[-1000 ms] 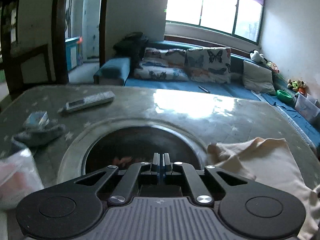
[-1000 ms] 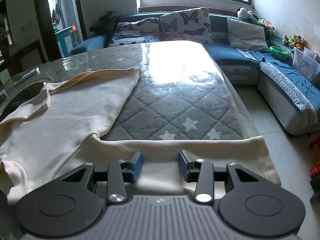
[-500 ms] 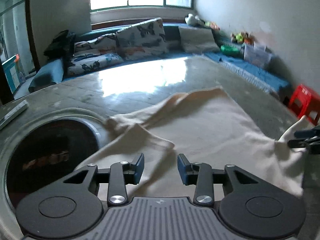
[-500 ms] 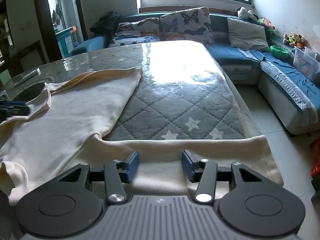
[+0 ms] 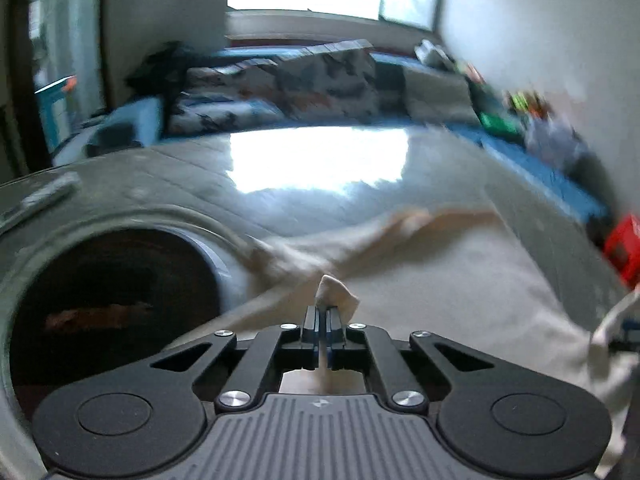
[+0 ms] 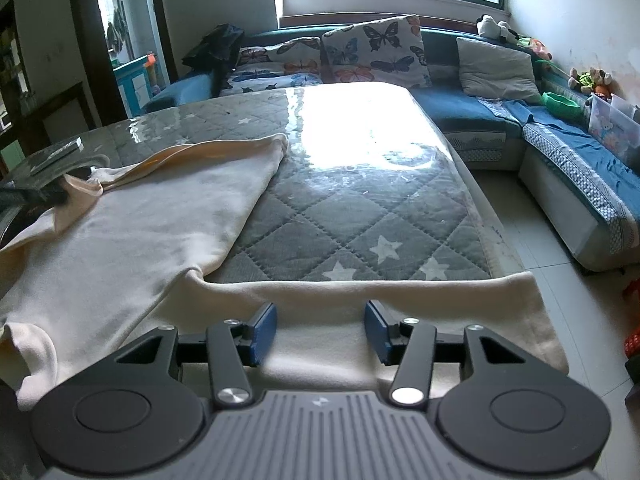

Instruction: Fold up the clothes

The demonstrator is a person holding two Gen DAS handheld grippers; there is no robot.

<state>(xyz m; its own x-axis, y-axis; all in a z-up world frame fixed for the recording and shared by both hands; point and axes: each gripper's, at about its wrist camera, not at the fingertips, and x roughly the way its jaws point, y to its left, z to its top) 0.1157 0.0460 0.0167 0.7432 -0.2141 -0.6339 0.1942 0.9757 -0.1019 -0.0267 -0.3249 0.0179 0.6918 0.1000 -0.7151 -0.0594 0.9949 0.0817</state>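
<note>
With only a nub pinched:
left gripper [image 5: 322, 322]: clamped on shirt [image 5: 440, 280] edge, may slip
right gripper [image 6: 320, 330]: jaws apart over sleeve [image 6: 380, 292], lopsided fold risk

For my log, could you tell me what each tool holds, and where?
Left tool: a pinched fold of the cream garment, near its edge. Right tool: open, holding nothing.

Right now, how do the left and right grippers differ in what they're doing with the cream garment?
The left gripper is shut, with a tuft of the cream garment pinched between its fingers; the right gripper is open and holds nothing. The left sits near the round dark opening in the table; the right hovers over the sleeve lying along the near edge. Both have blue pads and point toward the sofa.
</note>
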